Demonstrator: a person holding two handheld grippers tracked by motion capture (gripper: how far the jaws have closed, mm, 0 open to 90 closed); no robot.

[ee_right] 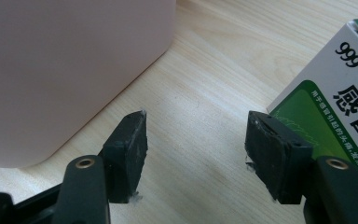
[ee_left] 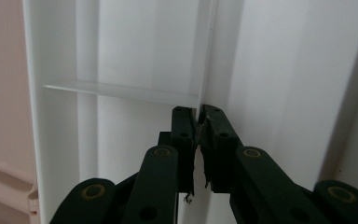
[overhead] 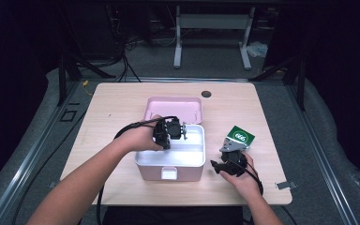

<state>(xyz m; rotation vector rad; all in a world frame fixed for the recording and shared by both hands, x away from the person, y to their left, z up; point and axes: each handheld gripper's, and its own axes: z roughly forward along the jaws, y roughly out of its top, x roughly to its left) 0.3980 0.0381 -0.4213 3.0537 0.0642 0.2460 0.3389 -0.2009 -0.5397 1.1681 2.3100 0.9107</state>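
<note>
Two tongs are at work, and we take the views in turn.

High view: a pink storage box (overhead: 169, 172) stands open mid-counter (overhead: 108, 101), its lid (overhead: 173, 109) laid back. The left tongs (overhead: 183, 131) reach into its white inner tray (overhead: 191, 154). The right tongs (overhead: 217, 165) rest on the counter just right of the box, beside a green-and-white medicine carton (overhead: 240, 137).

Left gripper view: the left tongs (ee_left: 199, 122) are clamped on the thin white divider wall (ee_left: 208, 60) of the tray; we see no gap between pads and wall.

Right gripper view: the right tongs (ee_right: 196, 144) stand apart with bare counter between them; the carton (ee_right: 340, 107) lies just behind the right-hand pad, not gripped.

We judge the box opened and the tray seized; lifting it out and stowing the carton appear outstanding.
</note>
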